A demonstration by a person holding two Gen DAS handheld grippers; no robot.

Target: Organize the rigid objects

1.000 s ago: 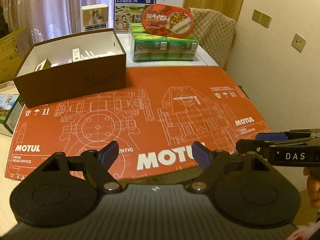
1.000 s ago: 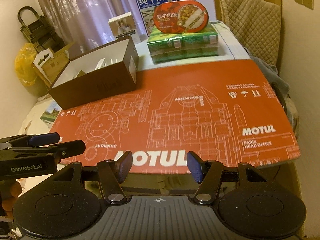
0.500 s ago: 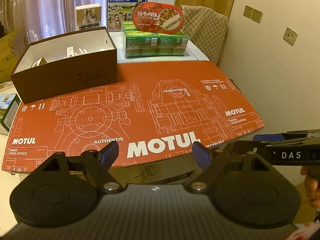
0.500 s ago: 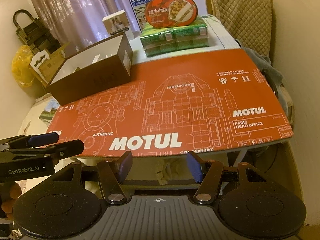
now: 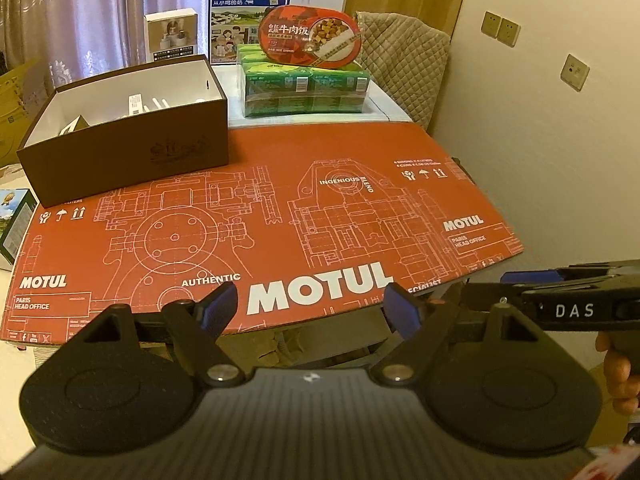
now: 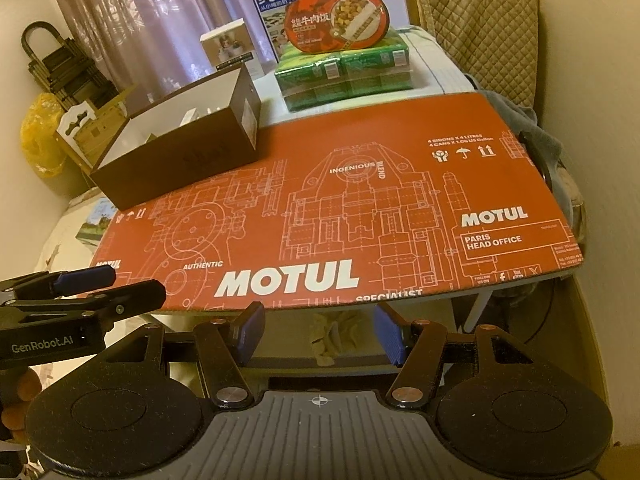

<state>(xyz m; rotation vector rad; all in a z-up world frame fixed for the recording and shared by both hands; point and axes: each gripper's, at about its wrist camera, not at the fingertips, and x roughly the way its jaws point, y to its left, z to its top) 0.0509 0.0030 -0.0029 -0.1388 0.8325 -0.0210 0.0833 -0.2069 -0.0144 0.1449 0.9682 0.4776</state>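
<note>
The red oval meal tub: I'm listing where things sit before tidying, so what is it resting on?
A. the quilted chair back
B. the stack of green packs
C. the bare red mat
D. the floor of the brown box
B: the red oval meal tub lies on top of the stack of green packs, behind the red mat and to the right of the brown box.

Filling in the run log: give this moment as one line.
left gripper: open, empty | right gripper: open, empty | brown box: on red mat, some items inside | mat: otherwise bare
</note>
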